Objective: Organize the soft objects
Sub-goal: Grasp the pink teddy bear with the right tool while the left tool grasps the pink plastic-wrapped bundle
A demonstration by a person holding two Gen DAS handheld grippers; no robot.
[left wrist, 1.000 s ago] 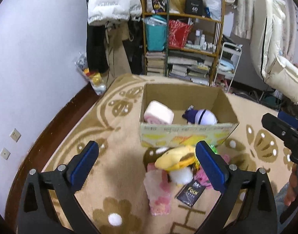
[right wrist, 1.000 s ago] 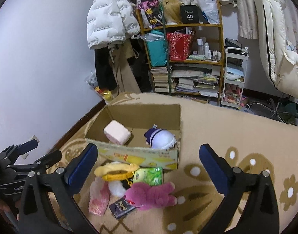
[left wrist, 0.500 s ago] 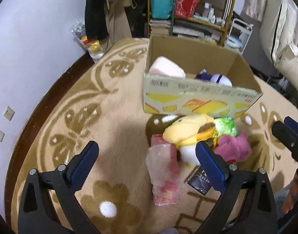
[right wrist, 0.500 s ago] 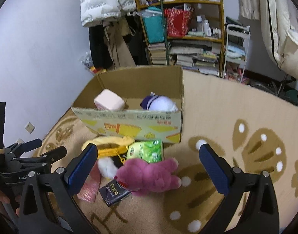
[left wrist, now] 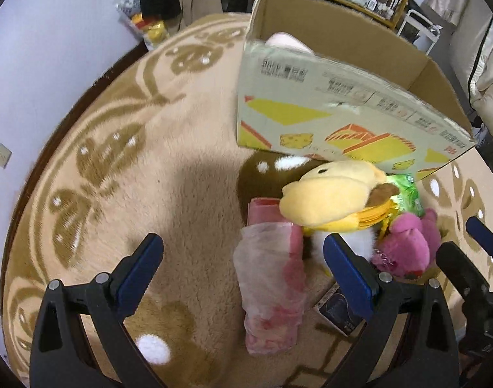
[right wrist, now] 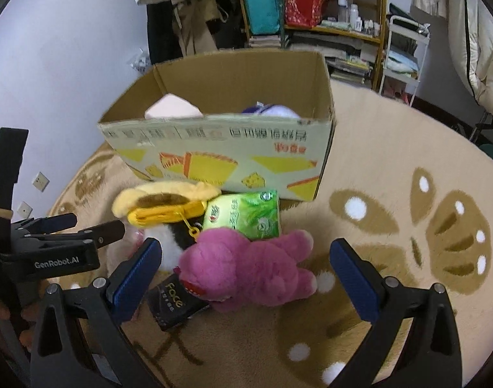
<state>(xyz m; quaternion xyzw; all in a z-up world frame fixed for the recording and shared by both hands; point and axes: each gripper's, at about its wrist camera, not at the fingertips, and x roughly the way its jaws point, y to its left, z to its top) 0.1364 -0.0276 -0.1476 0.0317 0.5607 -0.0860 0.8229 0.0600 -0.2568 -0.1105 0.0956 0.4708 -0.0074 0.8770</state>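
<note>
Left wrist: left gripper (left wrist: 243, 268) spread wide, empty, above the pink wrapped pack (left wrist: 272, 286) on the rug (left wrist: 123, 174) before the cardboard box (left wrist: 327, 110).
Right wrist: right gripper (right wrist: 245, 266) wide, empty, straddling the pink plush bear (right wrist: 253, 270); best to drop lower and pinch the torso, clear of the green packet (right wrist: 243, 215) and dark pack (right wrist: 175, 300).

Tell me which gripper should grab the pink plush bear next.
Right. The right gripper is open, with the pink plush bear lying between its fingers. The left gripper is also open but lines up with the pink wrapped pack, with the bear off to its right.
</note>
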